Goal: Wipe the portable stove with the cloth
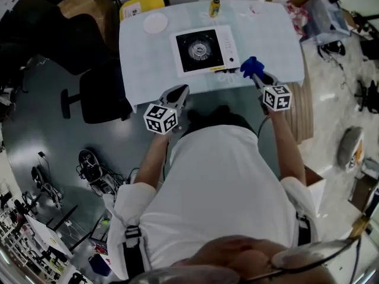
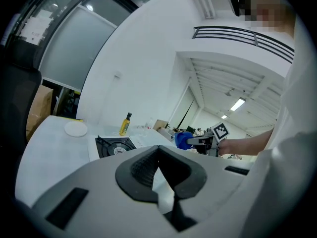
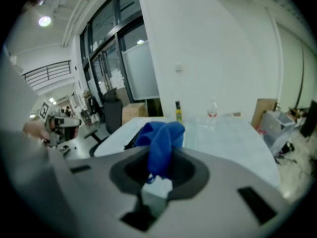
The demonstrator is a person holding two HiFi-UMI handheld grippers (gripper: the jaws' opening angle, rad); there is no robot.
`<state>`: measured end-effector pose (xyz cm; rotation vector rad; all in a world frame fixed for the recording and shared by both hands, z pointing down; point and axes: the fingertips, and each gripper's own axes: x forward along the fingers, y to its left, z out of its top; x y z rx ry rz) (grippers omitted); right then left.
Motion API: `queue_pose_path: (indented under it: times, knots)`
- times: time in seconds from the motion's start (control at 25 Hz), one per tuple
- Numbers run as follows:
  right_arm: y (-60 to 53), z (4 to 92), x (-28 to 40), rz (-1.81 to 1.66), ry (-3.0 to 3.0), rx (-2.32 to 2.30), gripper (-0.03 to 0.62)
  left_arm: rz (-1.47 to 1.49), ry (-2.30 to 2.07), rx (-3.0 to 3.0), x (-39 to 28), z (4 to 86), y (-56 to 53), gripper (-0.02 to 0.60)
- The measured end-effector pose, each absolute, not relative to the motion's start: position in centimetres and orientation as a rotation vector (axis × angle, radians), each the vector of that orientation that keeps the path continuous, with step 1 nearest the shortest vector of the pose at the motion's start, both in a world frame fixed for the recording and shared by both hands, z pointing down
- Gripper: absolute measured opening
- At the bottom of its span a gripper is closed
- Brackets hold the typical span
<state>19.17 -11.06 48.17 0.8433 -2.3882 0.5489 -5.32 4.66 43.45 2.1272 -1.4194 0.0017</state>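
Observation:
The portable stove (image 1: 204, 51), white with a black burner top, sits mid-table; it shows too in the left gripper view (image 2: 115, 145). My right gripper (image 1: 256, 76) hovers over the table's near edge, just right of the stove, shut on a bunched blue cloth (image 1: 250, 65). In the right gripper view the cloth (image 3: 161, 138) hangs up out of the jaws and hides the tips of my right gripper (image 3: 159, 157). My left gripper (image 1: 183, 89) is below the near table edge, left of the stove, shut and holding nothing; its jaws (image 2: 158, 148) meet at the tips.
A white plate (image 1: 155, 22), a yellow bottle (image 1: 214, 6) and a clear bottle (image 1: 257, 6) stand toward the table's far side. A black office chair (image 1: 98, 90) is left of the table, a yellow box (image 1: 142, 3) behind it, clutter on the floor at right.

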Motion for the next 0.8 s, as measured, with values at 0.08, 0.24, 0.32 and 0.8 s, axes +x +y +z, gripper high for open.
queue_pose_path:
  times: [0.08,0.24,0.32,0.8]
  knots:
    - [-11.5,46.5,19.5,0.55,-2.434,0.858,0.087,-0.002,-1.45,2.129,-5.3,42.4,4.2,0.034]
    - [-12.1,43.1,20.4,0.516,-2.513,0.864,0.087,-0.023,-1.535,2.126,-5.1,40.2,3.4,0.034]
    - [-12.4,41.7,21.0,0.5,-2.547,0.861,0.086,-0.033,-1.582,2.114,-5.1,39.1,3.1,0.034]
    - [-13.4,34.2,24.0,0.297,-2.703,0.836,0.087,-0.126,-1.822,2.086,-4.0,32.6,3.7,0.034]
